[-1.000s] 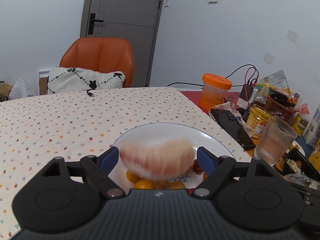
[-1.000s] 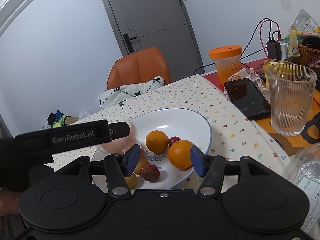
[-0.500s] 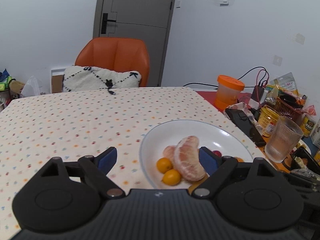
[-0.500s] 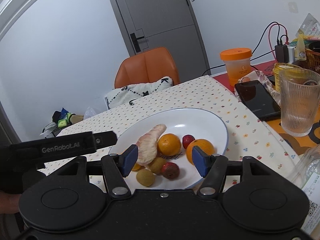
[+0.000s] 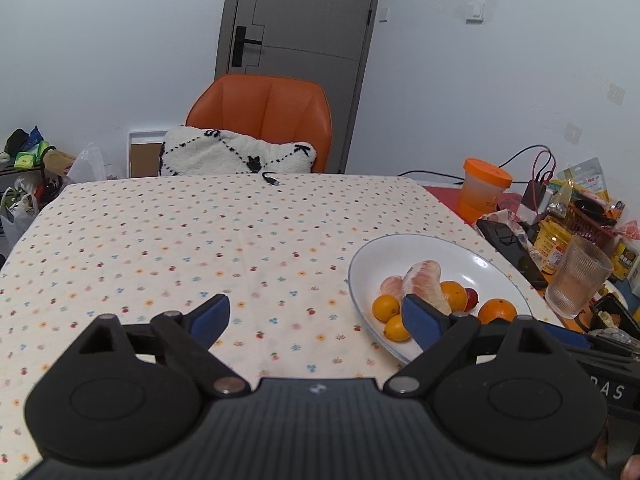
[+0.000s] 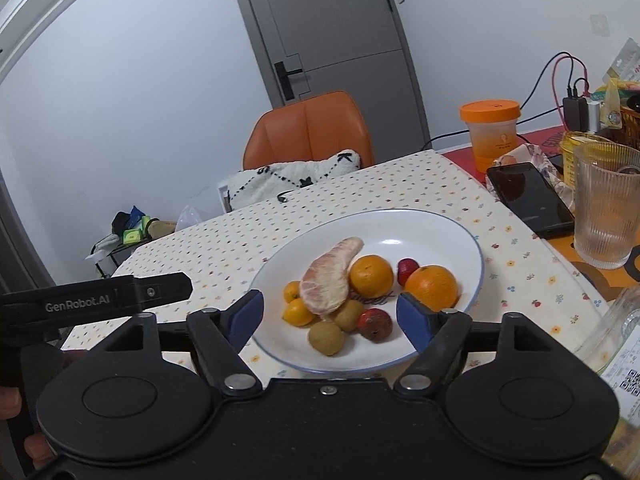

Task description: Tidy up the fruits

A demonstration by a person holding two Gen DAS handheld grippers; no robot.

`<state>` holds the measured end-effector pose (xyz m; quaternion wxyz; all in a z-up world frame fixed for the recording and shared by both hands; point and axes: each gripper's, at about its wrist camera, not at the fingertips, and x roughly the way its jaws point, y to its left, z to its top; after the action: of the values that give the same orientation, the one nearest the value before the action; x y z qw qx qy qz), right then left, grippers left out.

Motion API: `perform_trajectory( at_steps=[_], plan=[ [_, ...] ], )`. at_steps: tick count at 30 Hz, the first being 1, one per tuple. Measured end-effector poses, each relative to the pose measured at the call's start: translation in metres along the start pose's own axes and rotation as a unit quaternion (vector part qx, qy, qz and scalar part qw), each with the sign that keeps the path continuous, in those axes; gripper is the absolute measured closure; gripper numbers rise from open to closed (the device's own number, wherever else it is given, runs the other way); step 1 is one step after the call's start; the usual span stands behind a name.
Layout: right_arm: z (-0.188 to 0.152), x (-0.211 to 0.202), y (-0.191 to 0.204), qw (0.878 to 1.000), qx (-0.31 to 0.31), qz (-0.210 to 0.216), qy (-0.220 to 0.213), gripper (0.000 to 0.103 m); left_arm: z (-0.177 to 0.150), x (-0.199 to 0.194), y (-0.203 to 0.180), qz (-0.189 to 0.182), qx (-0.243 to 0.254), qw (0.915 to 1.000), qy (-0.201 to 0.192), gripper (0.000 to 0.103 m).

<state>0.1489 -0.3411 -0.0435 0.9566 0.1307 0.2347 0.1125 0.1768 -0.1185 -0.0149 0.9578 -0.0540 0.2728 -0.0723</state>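
The left gripper (image 5: 316,316) is level over the dotted tablecloth (image 5: 180,240), fingers wide apart & empty, w/ the white plate (image 5: 496,268) off to its right. The right gripper (image 6: 330,316) is level too, spread wide, holding nothing, & the plate sits right in front of it. On the plate: a peeled pomelo wedge (image 6: 330,276) leaning on an orange (image 6: 371,276), w/ small kumquats (image 6: 298,312) to the left.

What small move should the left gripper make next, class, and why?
Probably draw back. The left gripper is open and empty over the tablecloth, and the pomelo segment lies on the plate with the other fruit; no loose fruit shows.
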Motion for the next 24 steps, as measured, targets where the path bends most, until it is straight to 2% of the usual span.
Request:
perform_trajectory(
  at_steps=[8,12,15,24],
  plan=[
    [-0.004,-0.008,0.017,1.0,-0.013,0.012,0.0,0.014,-0.006,-0.02,0.018,0.016,-0.006,0.9998,0.003,0.01],
    [-0.006,-0.014,0.025,1.0,-0.014,0.018,0.004,0.011,-0.009,-0.031,0.026,0.021,-0.005,0.9998,0.004,0.008],
    [-0.006,-0.021,0.032,1.0,-0.02,0.018,-0.001,0.0,-0.011,-0.04,0.033,0.025,-0.009,0.9996,0.005,0.008],
    [-0.006,-0.036,0.053,0.999,-0.038,0.033,0.003,0.0,-0.012,-0.073,0.054,0.042,-0.016,0.999,-0.005,0.003]
  ],
)
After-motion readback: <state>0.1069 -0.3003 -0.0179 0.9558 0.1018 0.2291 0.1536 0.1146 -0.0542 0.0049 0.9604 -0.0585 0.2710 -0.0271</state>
